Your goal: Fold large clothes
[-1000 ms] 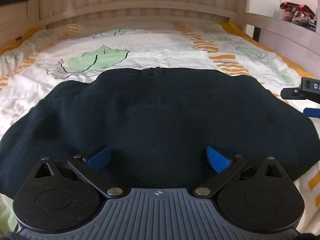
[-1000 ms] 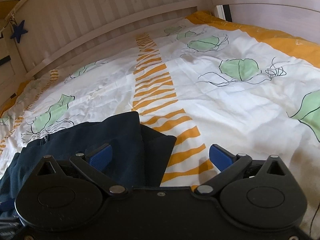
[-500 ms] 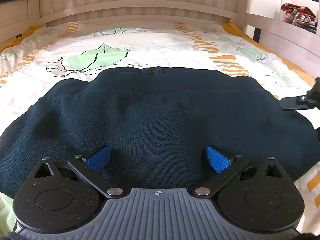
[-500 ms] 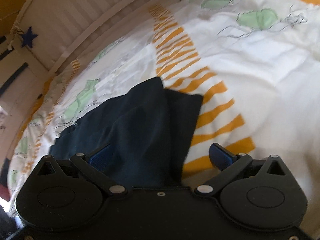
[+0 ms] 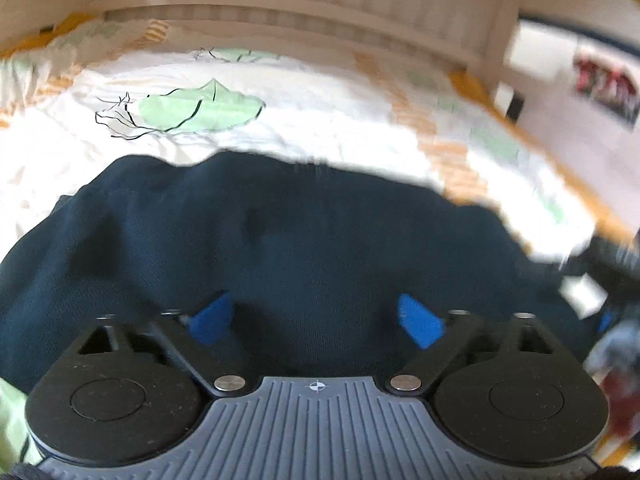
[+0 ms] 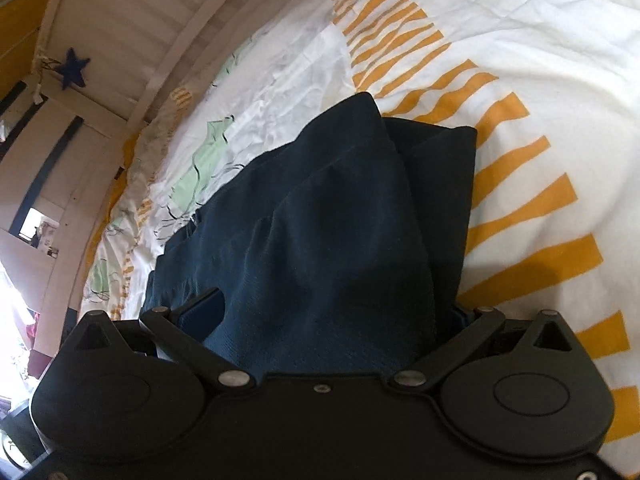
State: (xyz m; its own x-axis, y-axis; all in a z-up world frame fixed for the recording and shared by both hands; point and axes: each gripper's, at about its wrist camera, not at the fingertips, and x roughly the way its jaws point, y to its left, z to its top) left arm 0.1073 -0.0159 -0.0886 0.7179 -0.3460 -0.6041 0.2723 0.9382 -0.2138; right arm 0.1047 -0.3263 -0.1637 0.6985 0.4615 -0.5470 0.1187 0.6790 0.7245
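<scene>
The dark navy garment (image 5: 304, 248) lies spread across the bed, on a white duvet (image 5: 320, 120) printed with green leaves and orange stripes. The left gripper (image 5: 318, 320) hangs over the garment with its 2 blue fingers (image 5: 420, 320) spread wide apart; dark cloth fills the whole gap between them and runs out past both, but nothing is pinched. Beyond the fingertips the garment's far edge gives way to the duvet, and further on stands the slatted wooden bed frame (image 5: 304, 4). This view is smeared with blur, worst to the right of the fingers.

The right gripper (image 6: 332, 312) has a bunched fold of the same navy garment (image 6: 340, 220) lying between its fingers (image 6: 200, 312). The cloth covers the right finger almost entirely, so I cannot tell whether the fingers are pressing on it or merely standing around it. To the right of the fingers the orange stripes of the duvet (image 6: 540, 92) fan out. Far off to the left, a dark blue star (image 6: 73, 67) hangs on the bed frame.
</scene>
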